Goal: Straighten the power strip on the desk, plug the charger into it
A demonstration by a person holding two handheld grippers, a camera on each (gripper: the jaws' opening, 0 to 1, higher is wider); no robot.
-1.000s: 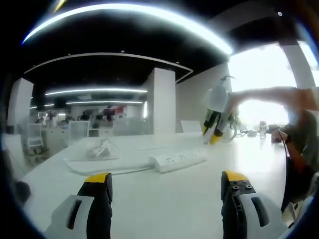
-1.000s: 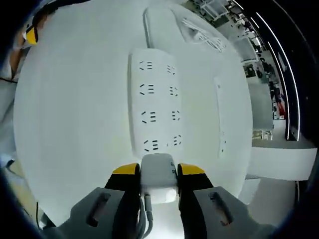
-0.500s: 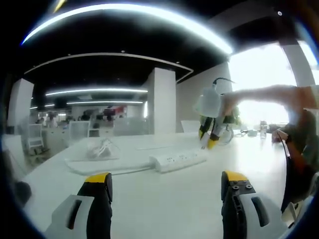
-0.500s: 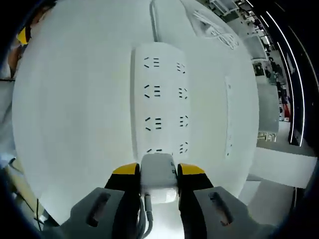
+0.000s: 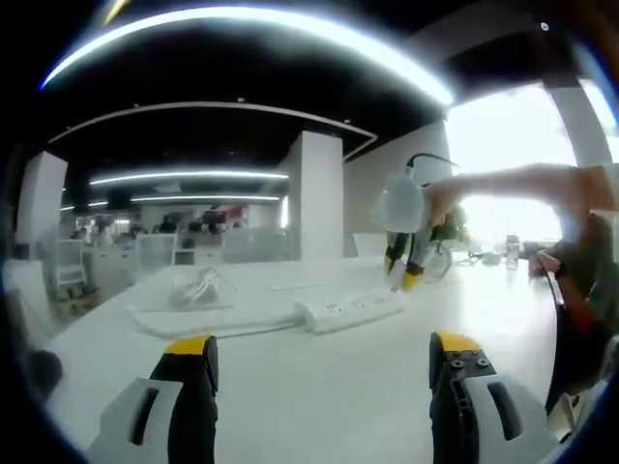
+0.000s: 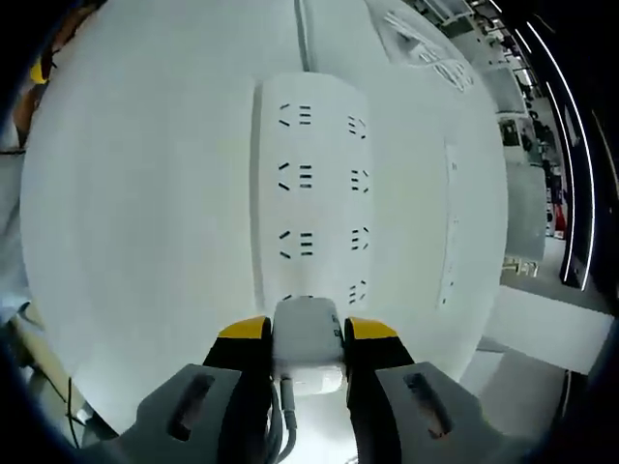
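Note:
A white power strip [image 6: 309, 198] lies flat on the white desk [image 6: 145, 222], its rows of sockets running away from me in the right gripper view. My right gripper [image 6: 307, 333] is shut on a white charger [image 6: 308, 340], which hovers over the strip's nearest sockets. In the left gripper view the power strip [image 5: 346, 311] lies at mid-desk, and the right gripper [image 5: 404, 271] hangs above its right end with the charger. My left gripper [image 5: 319, 353] stands open near the front of the desk, holding nothing.
A coil of white cable [image 5: 198, 287] lies on a flat white pad [image 5: 208, 314] left of the strip. A person's arm [image 5: 522, 188] reaches in from the right. Office chairs and desks [image 5: 97, 251] stand in the background.
The right gripper has carried the charger closer over the strip, whose near sockets now sit under the charger. The left gripper has stayed still.

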